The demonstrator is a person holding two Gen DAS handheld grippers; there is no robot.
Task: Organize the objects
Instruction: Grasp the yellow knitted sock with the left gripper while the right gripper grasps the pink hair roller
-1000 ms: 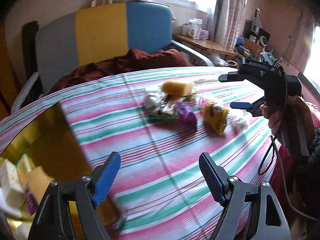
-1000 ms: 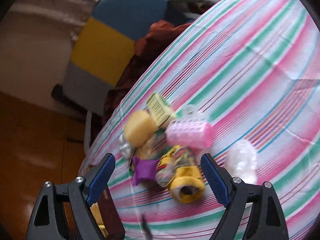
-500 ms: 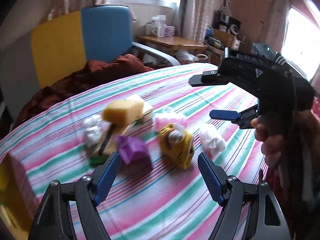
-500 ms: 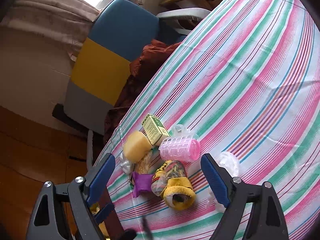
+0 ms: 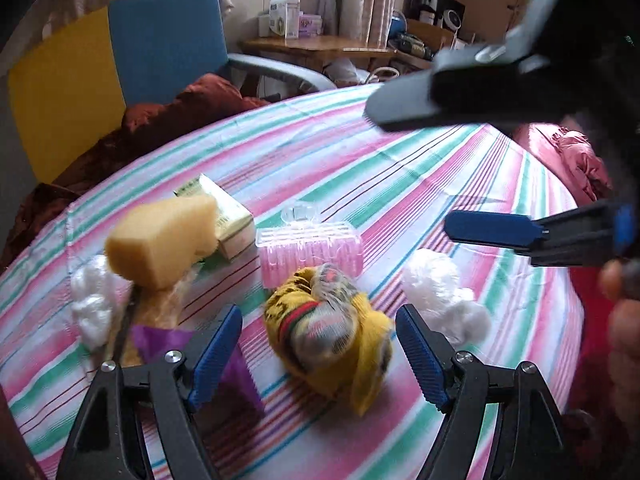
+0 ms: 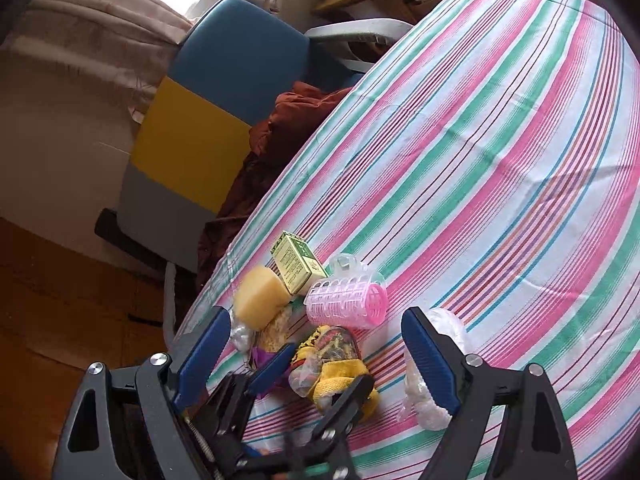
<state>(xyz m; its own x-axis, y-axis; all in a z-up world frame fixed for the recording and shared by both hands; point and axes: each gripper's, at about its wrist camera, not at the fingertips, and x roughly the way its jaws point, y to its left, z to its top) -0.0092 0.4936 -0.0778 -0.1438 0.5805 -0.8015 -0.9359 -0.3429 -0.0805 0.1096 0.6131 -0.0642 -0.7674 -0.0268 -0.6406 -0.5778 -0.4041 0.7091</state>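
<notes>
A small pile lies on the striped tablecloth [image 5: 360,168]. It holds a yellow patterned cloth bundle [image 5: 332,332], a pink hair roller [image 5: 310,246], a yellow sponge [image 5: 160,240], a green-and-white box [image 5: 232,216], a purple piece [image 5: 160,338] and white plastic wads [image 5: 440,292]. My left gripper [image 5: 318,354] is open, its jaws standing either side of the yellow bundle [image 6: 336,364]. My right gripper [image 6: 316,356] is open above the pile, and it shows at the right of the left wrist view [image 5: 440,168]. The roller [image 6: 348,300], sponge [image 6: 260,300] and box [image 6: 296,264] lie beyond it.
A chair with blue, yellow and grey panels [image 5: 160,40] stands behind the table with a dark red cloth [image 5: 180,120] on it. A wooden desk with boxes [image 5: 312,40] is at the back. A clear plastic wad [image 6: 436,360] lies by the right finger.
My left gripper has moved forward and to the right, from the gold tray side to the pile, and now straddles the yellow bundle. The right gripper has come closer over the pile.
</notes>
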